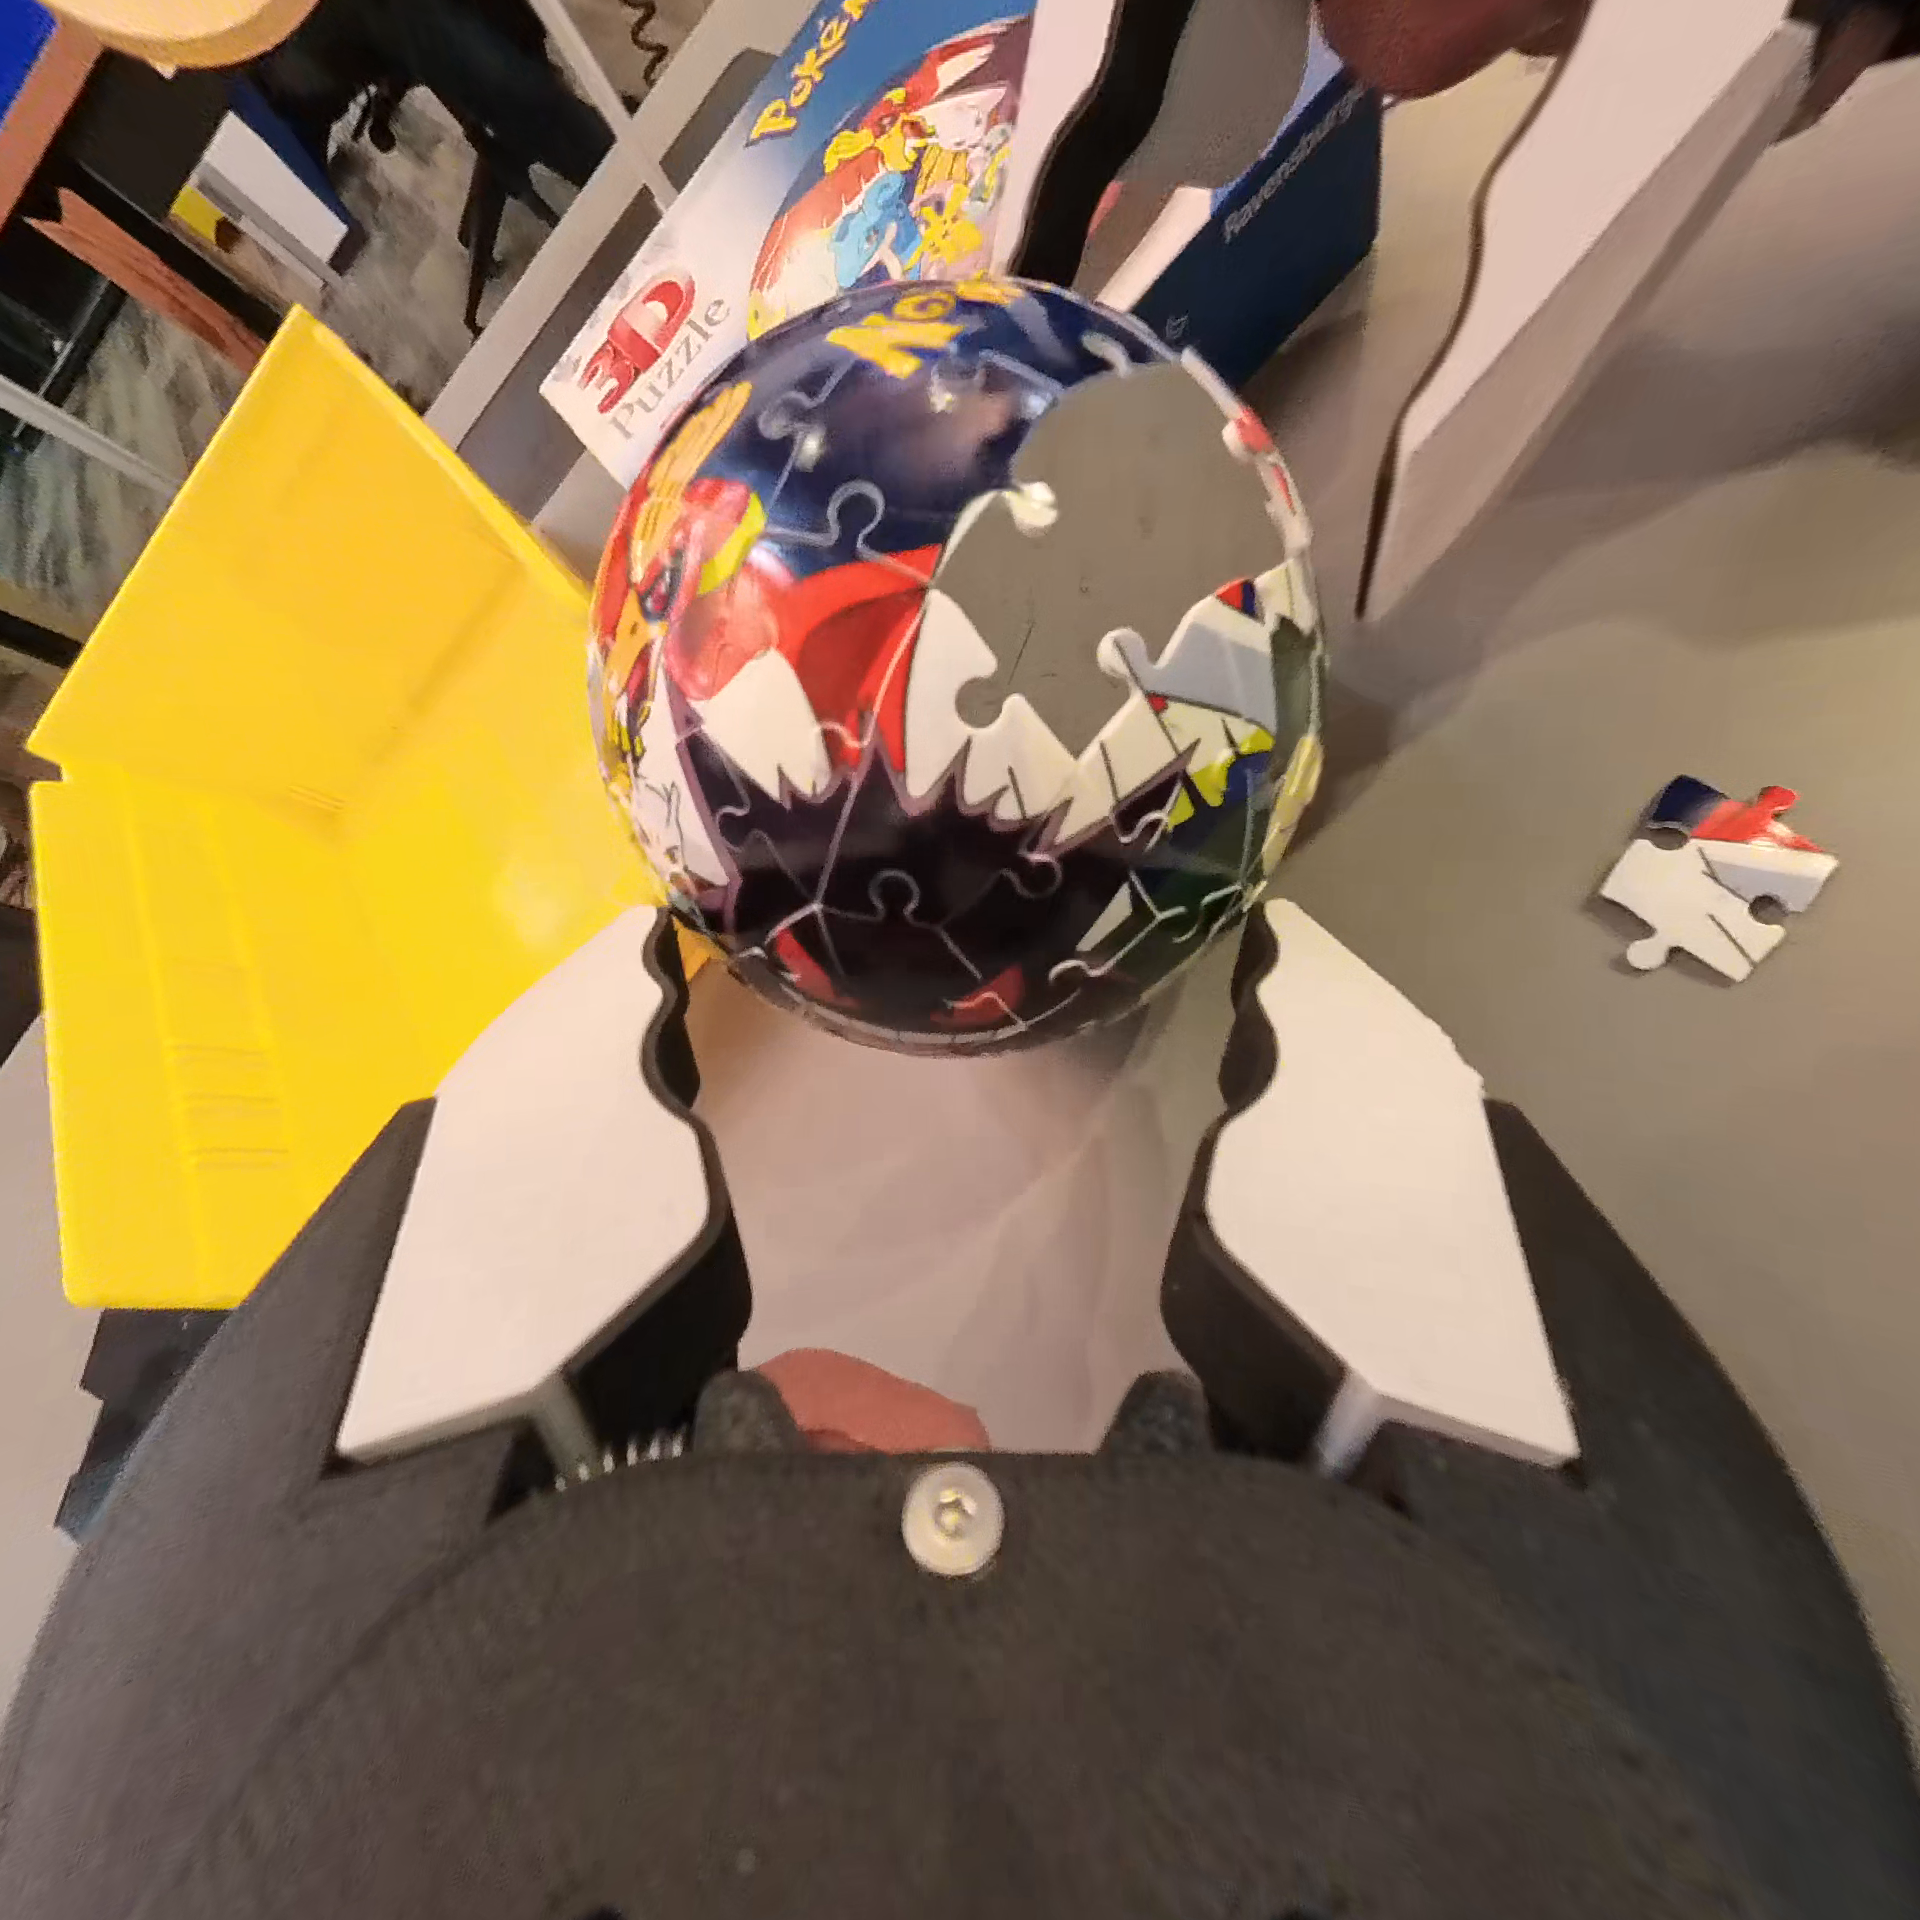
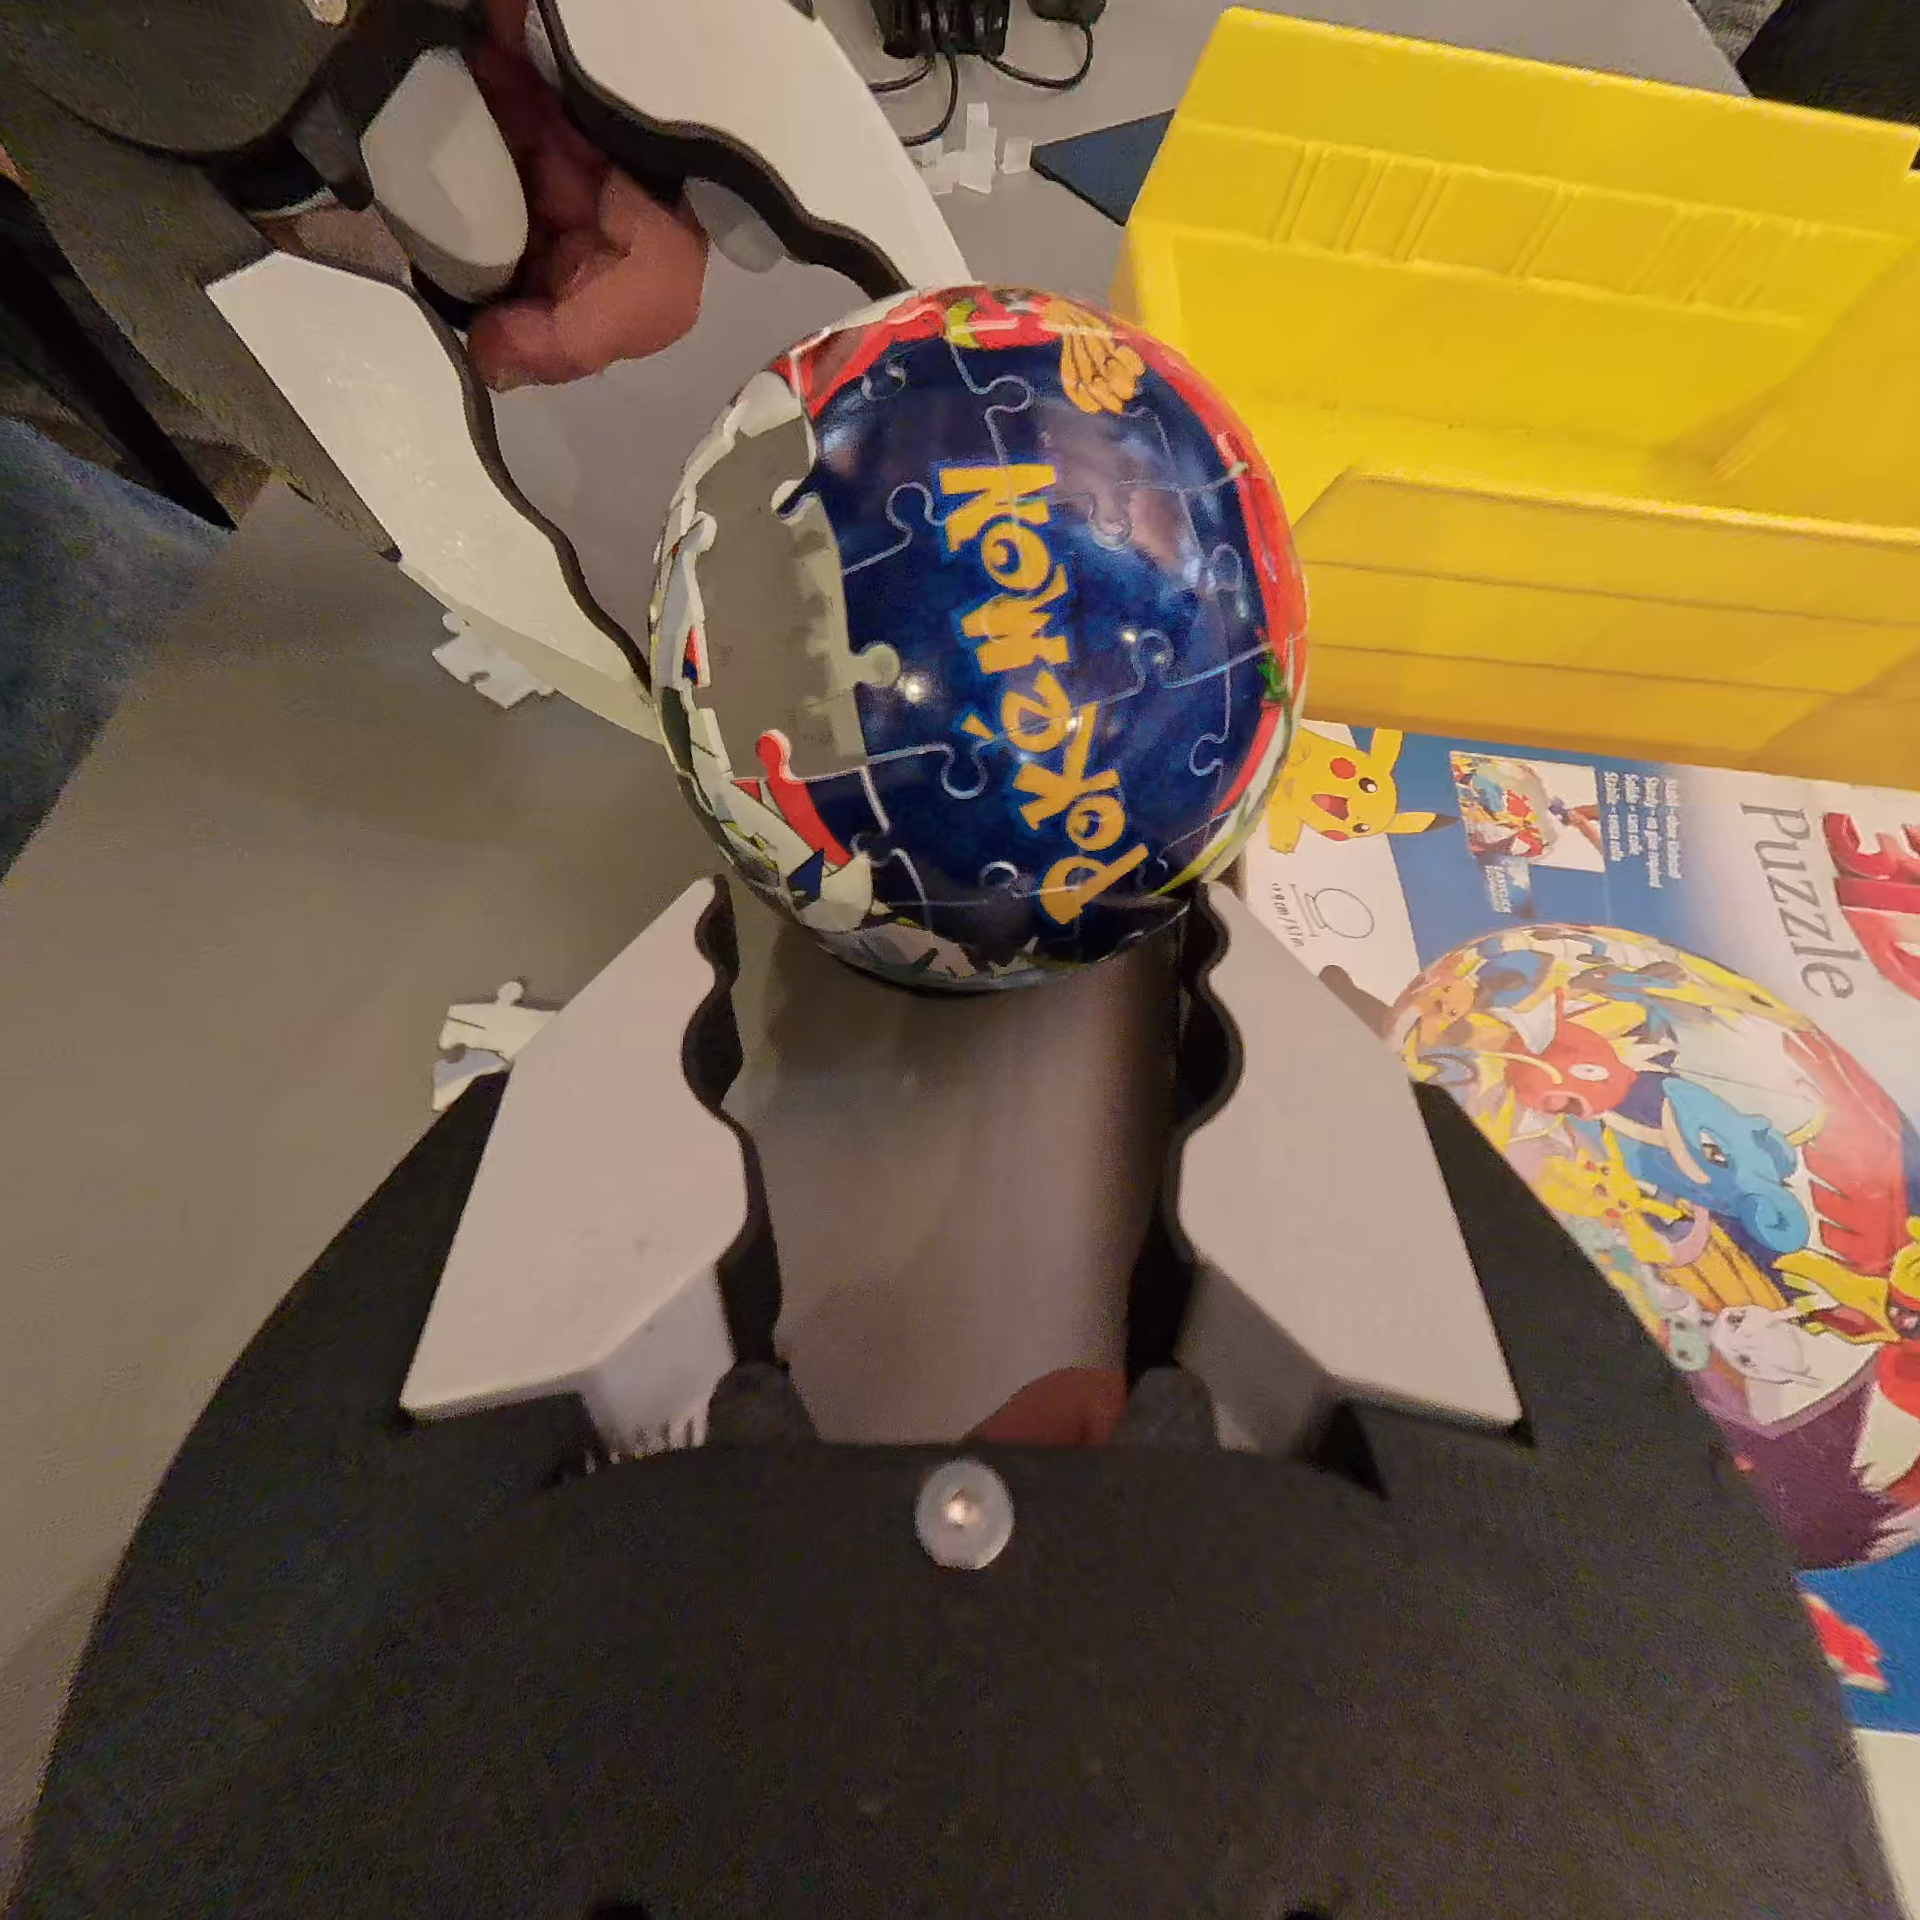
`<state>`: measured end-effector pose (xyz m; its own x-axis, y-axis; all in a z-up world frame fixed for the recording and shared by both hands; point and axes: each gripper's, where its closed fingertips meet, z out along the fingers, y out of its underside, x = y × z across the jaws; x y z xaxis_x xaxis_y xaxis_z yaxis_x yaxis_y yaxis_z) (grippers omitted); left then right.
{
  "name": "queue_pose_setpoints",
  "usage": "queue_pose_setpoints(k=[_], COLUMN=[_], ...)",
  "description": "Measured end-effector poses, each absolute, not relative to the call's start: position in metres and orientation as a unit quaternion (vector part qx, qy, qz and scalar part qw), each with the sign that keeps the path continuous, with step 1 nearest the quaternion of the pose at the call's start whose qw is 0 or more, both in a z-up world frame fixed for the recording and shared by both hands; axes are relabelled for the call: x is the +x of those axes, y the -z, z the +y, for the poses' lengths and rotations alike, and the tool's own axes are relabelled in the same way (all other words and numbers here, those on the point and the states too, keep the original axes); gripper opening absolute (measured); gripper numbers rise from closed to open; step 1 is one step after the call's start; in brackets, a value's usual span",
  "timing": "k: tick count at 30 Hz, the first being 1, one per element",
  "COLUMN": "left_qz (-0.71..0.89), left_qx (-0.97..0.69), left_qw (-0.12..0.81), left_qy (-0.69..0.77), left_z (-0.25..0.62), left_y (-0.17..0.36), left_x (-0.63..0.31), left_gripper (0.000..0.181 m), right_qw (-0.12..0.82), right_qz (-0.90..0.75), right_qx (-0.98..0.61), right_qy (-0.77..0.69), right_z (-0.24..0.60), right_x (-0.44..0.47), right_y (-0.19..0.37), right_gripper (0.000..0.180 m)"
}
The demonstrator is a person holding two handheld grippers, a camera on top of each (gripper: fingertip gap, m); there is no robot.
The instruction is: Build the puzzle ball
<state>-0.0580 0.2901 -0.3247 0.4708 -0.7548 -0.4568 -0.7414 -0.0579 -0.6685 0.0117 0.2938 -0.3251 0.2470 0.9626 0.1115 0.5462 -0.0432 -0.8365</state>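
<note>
The puzzle ball (image 1: 831, 665) is a glossy sphere of interlocked pieces, blue, red and white, with a jagged open gap (image 1: 1122, 540) on its upper right. My left gripper (image 1: 961, 935) is shut on the ball's near lower side. My right gripper (image 2: 961, 914) is shut on the same ball (image 2: 1039, 644) from another side, where the gap (image 2: 758, 582) faces left. The left gripper's finger (image 2: 343, 416) reaches the ball's left edge in the right wrist view. One loose coloured piece (image 1: 1714, 883) lies on the grey table (image 1: 1558, 1195) to the right.
A yellow plastic bin (image 1: 312, 727) stands left of the ball and also shows in the right wrist view (image 2: 1558, 364). The puzzle's box (image 1: 831, 208) lies behind it (image 2: 1662, 1039). Two white face-down pieces (image 2: 488, 665) (image 2: 478, 1029) lie on the table. The loose coloured piece (image 1: 1714, 883) is about equally far from each gripper, around 8 cm.
</note>
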Motion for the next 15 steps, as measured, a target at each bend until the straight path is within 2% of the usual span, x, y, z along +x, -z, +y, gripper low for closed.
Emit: queue_pose_setpoints(k=[6,15], left_qz=[0.555,0.627], left_qx=[-0.708,-0.684], left_qw=[0.432,0.305], left_qy=[0.062,0.215], left_z=[0.283,0.263], left_y=[0.322,0.319], left_x=[-0.055,-0.051], left_gripper=[0.099,0.100], right_qw=[0.375,0.305], right_qz=[-0.526,-0.458], right_qx=[-0.711,-0.765], right_qy=[-0.279,-0.334], right_z=[0.276,0.229], right_x=[0.016,0.021], right_y=[0.324,0.317], right_gripper=[0.085,0.086])
